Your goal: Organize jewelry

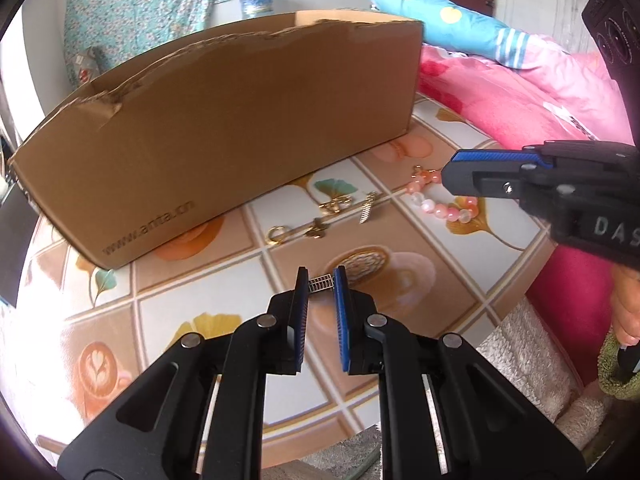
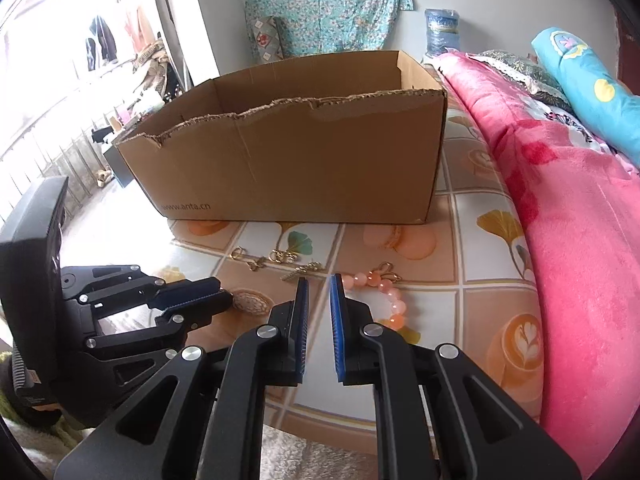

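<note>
Closest in, the left gripper (image 1: 321, 280) has its ribbed blue pads pinched onto a small silver clip (image 1: 320, 282), a flat metal piece with fine ridges, held low over the patterned cloth (image 1: 400, 320) near its front edge. The cloth is glossy, printed in tile squares with coffee cups and ginkgo leaves, and it lies smooth.

Over to the right gripper (image 2: 318, 280): its jaws stand a narrow gap apart with nothing between them, tips just beside the near end of the bead bracelet (image 2: 384, 292). Those beads are round, polished, peach and milky white, curled in a loose arc with a gold clasp, toward the cloth's right edge.

A step further, a scatter of small gold pieces (image 1: 316, 216) — rings, a little leaf-shaped charm, thin and shiny — lies in a row across the middle, each apart from the next.

Behind them the cardboard box (image 2: 296, 152) stands along the far edge, open-topped, matte brown, its front rim torn ragged. A bare strip of cloth runs between jewellery and box.

To the right, a fluffy pink blanket (image 2: 560, 200) crowds the cloth's right edge.
</note>
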A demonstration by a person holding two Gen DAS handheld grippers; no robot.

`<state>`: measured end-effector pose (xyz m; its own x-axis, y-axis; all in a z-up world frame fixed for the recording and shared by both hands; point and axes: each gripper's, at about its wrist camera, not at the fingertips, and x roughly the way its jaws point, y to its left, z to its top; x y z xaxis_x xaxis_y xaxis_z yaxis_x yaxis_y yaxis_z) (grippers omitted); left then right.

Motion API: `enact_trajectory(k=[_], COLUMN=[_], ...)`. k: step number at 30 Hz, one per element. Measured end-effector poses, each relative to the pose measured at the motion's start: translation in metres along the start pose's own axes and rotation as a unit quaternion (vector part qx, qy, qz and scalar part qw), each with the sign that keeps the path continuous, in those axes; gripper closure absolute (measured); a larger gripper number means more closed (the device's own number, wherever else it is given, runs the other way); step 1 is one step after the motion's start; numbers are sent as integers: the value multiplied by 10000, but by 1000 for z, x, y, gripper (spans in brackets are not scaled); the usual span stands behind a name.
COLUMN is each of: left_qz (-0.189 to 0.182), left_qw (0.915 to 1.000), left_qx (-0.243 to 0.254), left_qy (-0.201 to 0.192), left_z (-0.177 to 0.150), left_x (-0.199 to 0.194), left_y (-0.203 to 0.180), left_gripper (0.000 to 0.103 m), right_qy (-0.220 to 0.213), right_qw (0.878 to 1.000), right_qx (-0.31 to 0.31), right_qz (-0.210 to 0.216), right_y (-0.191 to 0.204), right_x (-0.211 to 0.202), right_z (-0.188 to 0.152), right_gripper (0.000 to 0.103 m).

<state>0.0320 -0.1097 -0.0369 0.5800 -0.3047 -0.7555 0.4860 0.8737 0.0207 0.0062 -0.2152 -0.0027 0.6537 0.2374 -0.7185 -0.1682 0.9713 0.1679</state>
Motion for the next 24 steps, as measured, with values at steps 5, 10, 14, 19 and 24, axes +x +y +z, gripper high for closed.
enact_trajectory(k=[5, 10, 14, 19, 24], left_qz=[112, 68, 76, 19, -26], left_qw=[9998, 9996, 9995, 9992, 9989], left_qx=[-138, -230, -243, -301, -346], left_qy=[-70, -144, -210, -247, -300], left_z=[-7, -11, -13, -14, -17], left_x=[-5, -7, -7, -7, -9], left_y=[13, 20, 20, 23, 26], left_gripper=[91, 91, 91, 91, 91], right_qy=[271, 688, 870, 1005, 998], right_qw=[9995, 9973, 9956, 9933, 9939], right_qx=[-45, 151, 307, 571, 447], right_qz=[141, 210, 136, 52, -145], right_y=[15, 20, 17, 11, 18], right_x=[19, 39, 48, 59, 67], right_z=[8, 12, 14, 18, 22], right_gripper=[92, 92, 91, 91, 91])
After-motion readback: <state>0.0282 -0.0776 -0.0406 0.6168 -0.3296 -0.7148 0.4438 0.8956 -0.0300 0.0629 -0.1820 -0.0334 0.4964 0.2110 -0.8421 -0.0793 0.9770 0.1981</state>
